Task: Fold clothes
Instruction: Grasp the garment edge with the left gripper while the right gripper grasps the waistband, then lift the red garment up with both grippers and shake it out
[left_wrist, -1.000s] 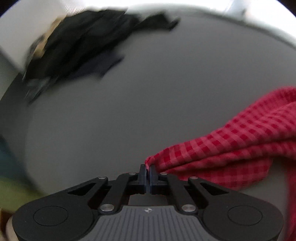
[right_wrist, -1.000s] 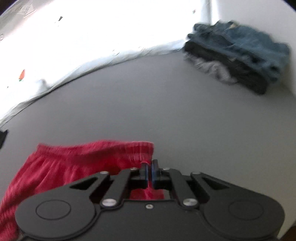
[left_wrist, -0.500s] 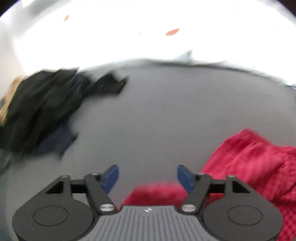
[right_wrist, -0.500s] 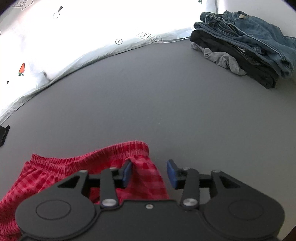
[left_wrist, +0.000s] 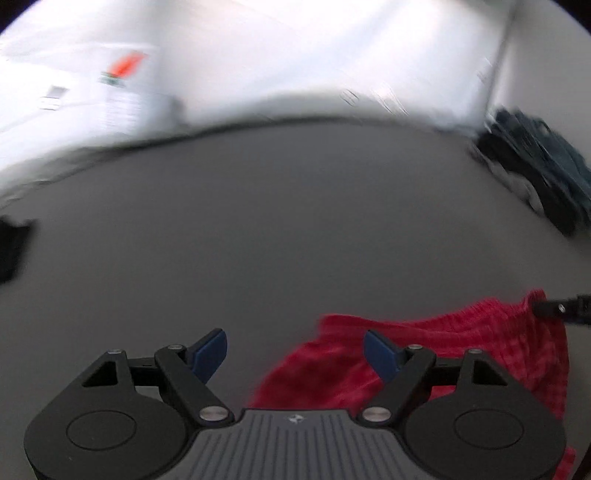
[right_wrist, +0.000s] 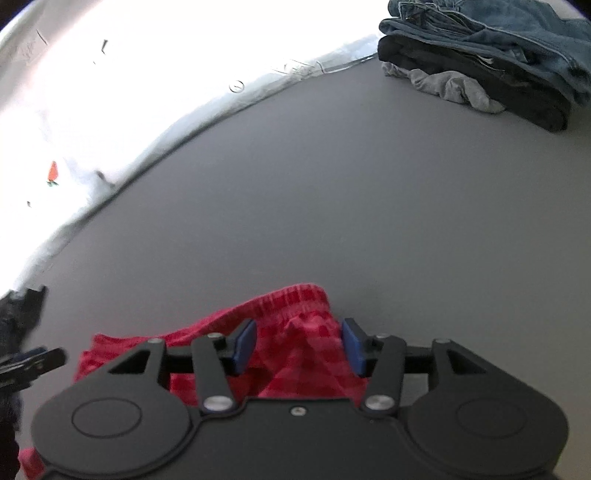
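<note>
- Two open tools hover low over a grey table (right_wrist: 369, 192), which fills most of both views and runs ahead of the jaws to a white sheet (right_wrist: 110, 110) along its far edge.
- Far ahead and to the right of the right tool's jaws sits a stack of folded clothes (right_wrist: 480, 48), jeans on top, well apart from the work.
- The red checked shorts (right_wrist: 295, 332) lie flat on the table, waistband on the far side, long axis running left to right across both tools.
- The right gripper (right_wrist: 299, 347) is the nearer one: its jaws stand wide apart and hold nothing, with a raised hump of the red cloth directly between and just under them.
- The left gripper (left_wrist: 295, 354) also has its jaws spread wide and empty; the shorts (left_wrist: 424, 354) lie to the right of its centre, their left edge reaching only the right-hand pad (left_wrist: 380, 354), bare table under the left one.
- My reading is that the next pinch favours the right tool, which need only close; the left must shift rightward first.
- A dark scrap of clothing (left_wrist: 11, 243) lies far left of the left jaws.
</note>
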